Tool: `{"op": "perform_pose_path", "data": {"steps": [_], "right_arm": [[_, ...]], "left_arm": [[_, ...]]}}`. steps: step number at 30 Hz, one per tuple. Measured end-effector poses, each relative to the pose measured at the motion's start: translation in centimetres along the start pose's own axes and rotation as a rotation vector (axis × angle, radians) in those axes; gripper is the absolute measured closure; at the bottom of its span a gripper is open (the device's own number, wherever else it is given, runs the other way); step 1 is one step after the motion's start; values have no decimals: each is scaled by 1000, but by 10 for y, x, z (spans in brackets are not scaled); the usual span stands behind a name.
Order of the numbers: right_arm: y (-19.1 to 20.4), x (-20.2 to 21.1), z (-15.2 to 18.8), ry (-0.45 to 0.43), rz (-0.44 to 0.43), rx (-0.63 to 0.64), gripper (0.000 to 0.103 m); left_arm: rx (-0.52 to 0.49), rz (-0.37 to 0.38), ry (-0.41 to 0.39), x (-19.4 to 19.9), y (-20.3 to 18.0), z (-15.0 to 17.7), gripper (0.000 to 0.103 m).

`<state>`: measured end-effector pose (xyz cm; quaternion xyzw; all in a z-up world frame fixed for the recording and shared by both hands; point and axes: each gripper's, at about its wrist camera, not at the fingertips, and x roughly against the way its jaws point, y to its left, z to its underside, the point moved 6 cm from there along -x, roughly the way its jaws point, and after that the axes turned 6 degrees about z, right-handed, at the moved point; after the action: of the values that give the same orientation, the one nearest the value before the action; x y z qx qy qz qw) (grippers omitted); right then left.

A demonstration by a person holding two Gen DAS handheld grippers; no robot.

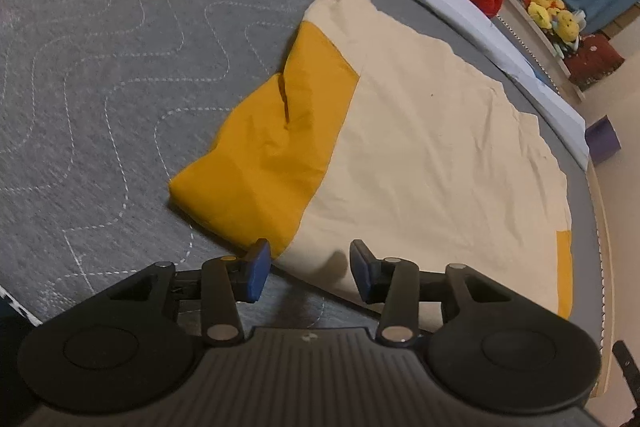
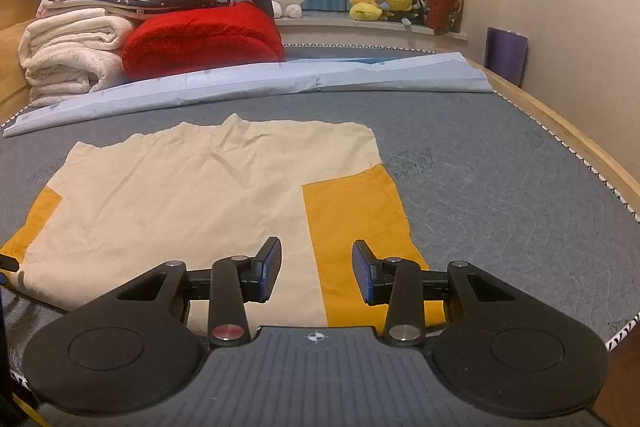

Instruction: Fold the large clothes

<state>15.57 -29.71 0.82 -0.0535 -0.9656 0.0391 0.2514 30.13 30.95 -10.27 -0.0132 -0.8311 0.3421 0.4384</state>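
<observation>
A cream garment (image 1: 432, 147) with mustard-yellow sleeves lies spread on a grey quilted mattress (image 1: 100, 67). In the left wrist view one yellow sleeve (image 1: 264, 147) is folded in over the body. My left gripper (image 1: 308, 273) is open and empty, just above the garment's near edge beside that sleeve. In the right wrist view the garment (image 2: 192, 195) lies flat, with a yellow sleeve (image 2: 356, 219) on the right. My right gripper (image 2: 316, 271) is open and empty over the garment's near edge, at the seam of cream and yellow.
A folded light-blue sheet (image 2: 280, 79) lies across the mattress behind the garment. A red blanket (image 2: 200, 39) and stacked white bedding (image 2: 72, 55) sit at the back left. Plush toys (image 2: 384, 1) line the window ledge. A wooden bed frame (image 2: 580, 139) runs along the right.
</observation>
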Motion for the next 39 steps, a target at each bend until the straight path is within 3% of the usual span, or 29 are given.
{"op": "perform_pose_path", "data": {"steps": [4,11,14,29,31,34,39], "right_arm": [[-3,0,1,5,3,-8,62],[-3,-2,1,12,0,-24,62],[-3,-1,1,15,-5,-28,62],[6,0,8,33,-20,6,62],[12,0,9,34,-34,22,62],[21,-2,10,47,-45,28,62],[38,-6,2,56,-56,-19,62]], "left_arm": [[2,-26,16,-9,1,1,44],[24,-62,27,-26,5,3,40],[67,-78,-8,-33,13,1,40],[322,-8,-196,-48,33,-20,40],[333,4,-200,-48,35,-22,60],[269,22,-199,-48,27,-28,78],[182,68,-208,-32,18,-34,85]]}}
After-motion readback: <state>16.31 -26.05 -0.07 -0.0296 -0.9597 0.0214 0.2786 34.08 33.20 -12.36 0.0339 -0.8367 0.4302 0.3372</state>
